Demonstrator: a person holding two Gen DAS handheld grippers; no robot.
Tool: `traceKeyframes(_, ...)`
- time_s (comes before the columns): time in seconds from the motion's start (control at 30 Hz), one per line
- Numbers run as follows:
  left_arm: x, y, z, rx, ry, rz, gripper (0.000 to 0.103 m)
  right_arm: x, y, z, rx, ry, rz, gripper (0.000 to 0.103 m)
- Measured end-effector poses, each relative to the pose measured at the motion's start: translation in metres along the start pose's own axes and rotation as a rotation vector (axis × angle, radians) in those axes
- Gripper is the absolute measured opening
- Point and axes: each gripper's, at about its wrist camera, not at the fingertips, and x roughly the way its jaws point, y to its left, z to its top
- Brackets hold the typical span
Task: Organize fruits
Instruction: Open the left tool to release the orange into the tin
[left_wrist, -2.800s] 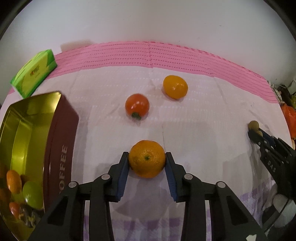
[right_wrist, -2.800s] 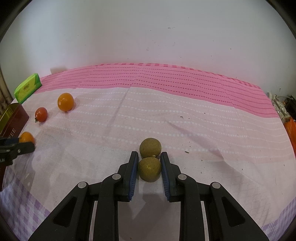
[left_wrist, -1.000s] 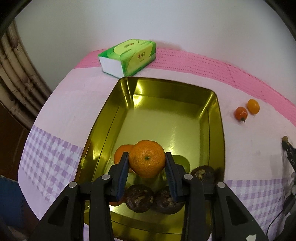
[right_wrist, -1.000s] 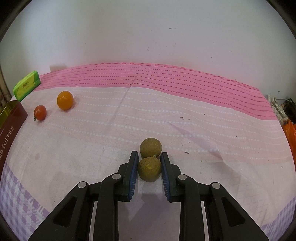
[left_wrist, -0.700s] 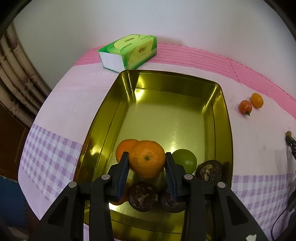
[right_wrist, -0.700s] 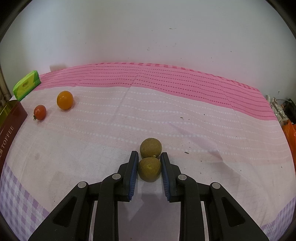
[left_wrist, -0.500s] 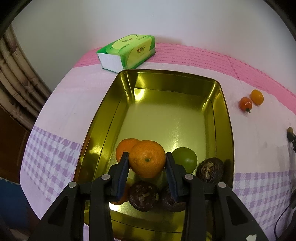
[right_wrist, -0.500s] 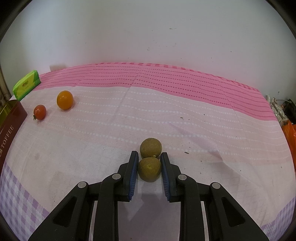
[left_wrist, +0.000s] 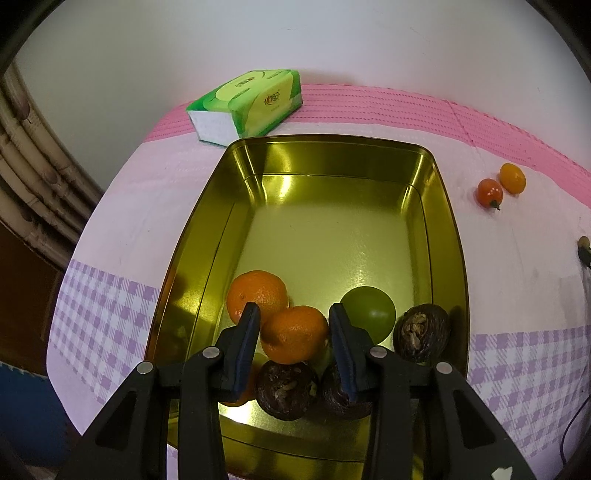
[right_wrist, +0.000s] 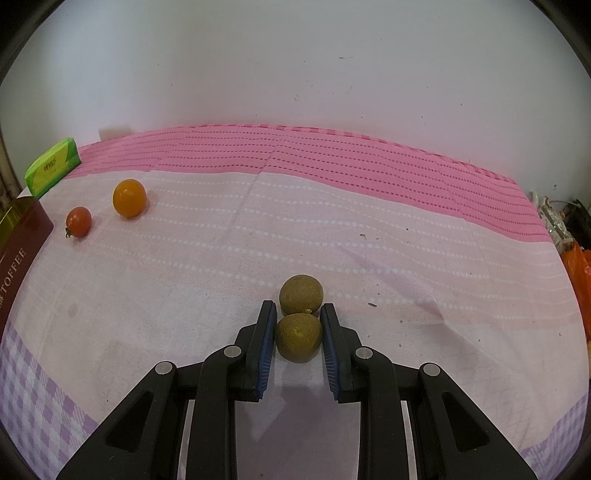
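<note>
Left edge: green tissue pack (left_wrist: 251, 105) at the back of the worktop (right_wrist: 369, 251), just behind the gold tin (left_wrist: 332, 142).

Tin holds the sorted fruit, all bunched at the near end: one mandarin (left_wrist: 255, 291) on the left, a green fruit (left_wrist: 369, 314) to the right, and a dark wrinkled fruit (left_wrist: 421, 332) beyond it at the right wall. Two more dark ones sit under the tongs.

Left tongs (left_wrist: 293, 314) are over the tin's near end, set narrow. A second mandarin (left_wrist: 293, 334) sits between the pads with only a sliver of gap each side. It looks to be resting on the pile, not gripped.

Right of the tin, on the pink cloth: a red tomato (left_wrist: 489, 192) and a small orange fruit (left_wrist: 512, 178), side by side and near touching.

Further right, right tongs (right_wrist: 298, 308) are clamped on an olive-brown fruit (right_wrist: 298, 338) sitting on the cloth. Its twin (right_wrist: 301, 294) touches it just beyond the tips.
</note>
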Motion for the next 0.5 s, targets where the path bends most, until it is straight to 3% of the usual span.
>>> traceKeyframes(0.5, -0.0043, 0.0072, -0.0017, -0.028, -0.004, -0.022, 0.053, -0.0002, -0.0008, -0.0003, -0.005, -0.001, -0.006, 0.026)
